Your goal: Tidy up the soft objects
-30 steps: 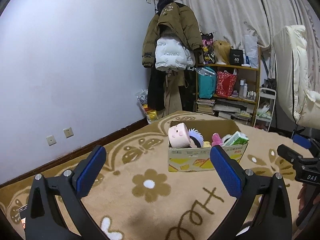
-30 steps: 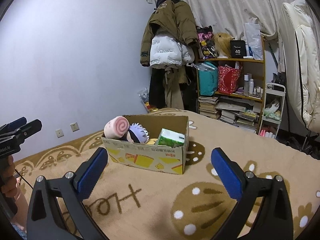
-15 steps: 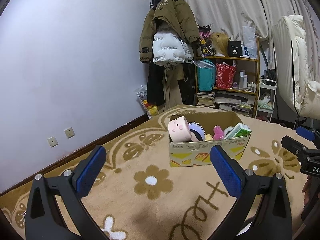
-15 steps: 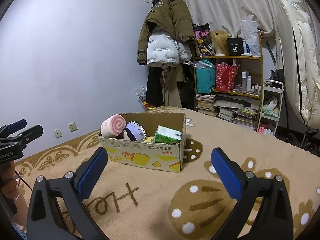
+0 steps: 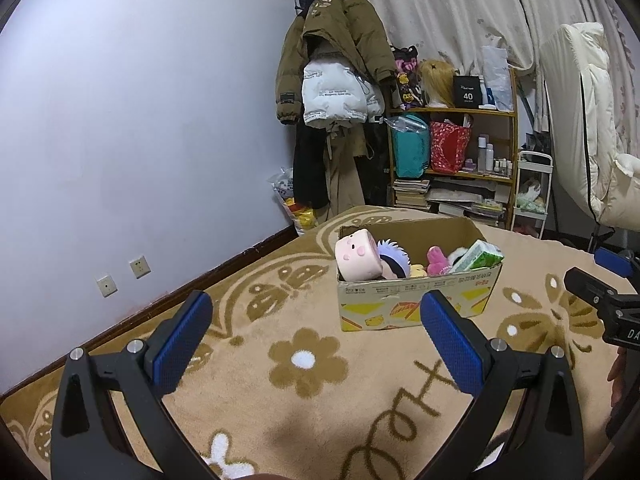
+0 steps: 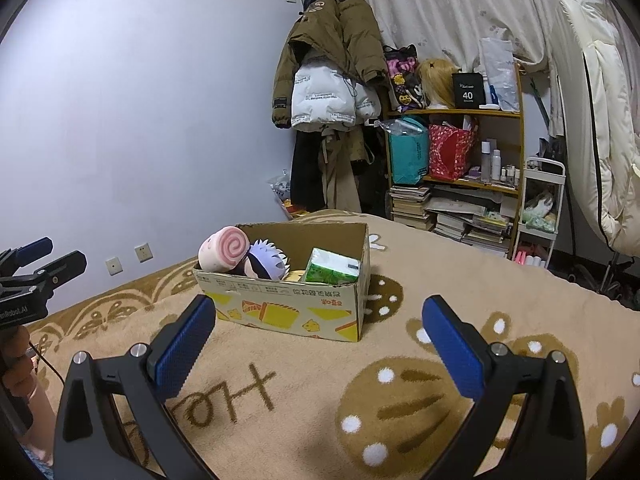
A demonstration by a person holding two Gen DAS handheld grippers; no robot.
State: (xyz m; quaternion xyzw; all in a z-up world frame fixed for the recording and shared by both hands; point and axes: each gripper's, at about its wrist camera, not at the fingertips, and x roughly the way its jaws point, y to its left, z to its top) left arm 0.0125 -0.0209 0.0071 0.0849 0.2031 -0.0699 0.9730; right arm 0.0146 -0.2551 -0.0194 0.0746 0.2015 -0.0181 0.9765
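Carpet (image 5: 240, 408), box (image 5: 416, 304) beyond spread fingers (image 5: 184, 340)

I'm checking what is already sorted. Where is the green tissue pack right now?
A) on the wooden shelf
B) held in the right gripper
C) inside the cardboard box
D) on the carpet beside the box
C: the green tissue pack sits inside the cardboard box beside the plush toys; both grippers are open and empty.

The left tool (image 5: 316, 330) and the right tool (image 6: 318, 332) are both hovering side by side, fingers spread wide apart, gripping nothing.
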